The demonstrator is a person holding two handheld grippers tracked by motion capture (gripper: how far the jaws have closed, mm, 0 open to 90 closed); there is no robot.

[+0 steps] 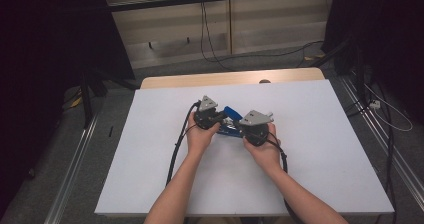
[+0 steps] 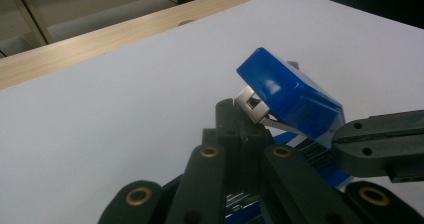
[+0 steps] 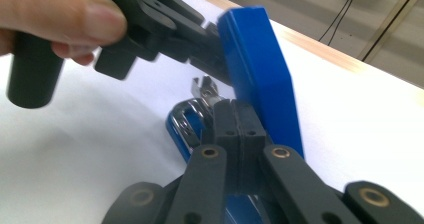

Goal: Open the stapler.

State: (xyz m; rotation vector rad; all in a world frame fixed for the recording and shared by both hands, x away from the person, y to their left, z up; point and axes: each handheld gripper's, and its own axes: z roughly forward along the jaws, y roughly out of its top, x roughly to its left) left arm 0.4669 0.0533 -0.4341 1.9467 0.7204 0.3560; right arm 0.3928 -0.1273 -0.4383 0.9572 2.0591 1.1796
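A blue stapler point(image 1: 231, 115) lies near the middle of the white table top point(image 1: 310, 154), its lid point(image 2: 290, 91) swung up off the base. In the high view my left gripper point(image 1: 220, 117) comes at it from the left and my right gripper point(image 1: 240, 127) from the right. In the left gripper view my left gripper point(image 2: 234, 115) is shut, its tip against the metal head point(image 2: 252, 104) under the lid. My right gripper point(image 3: 235, 113) is also shut, its tip set between the raised lid point(image 3: 255, 69) and the blue base point(image 3: 182, 129). Nothing shows between either pair of pads.
A strip of bare wood point(image 1: 225, 78) runs along the table's far edge. Cables point(image 1: 210, 39) trail over the floor beyond it, and metal rails point(image 1: 70, 174) flank both sides. Each gripper's black cable point(image 1: 177, 144) runs back along the forearm.
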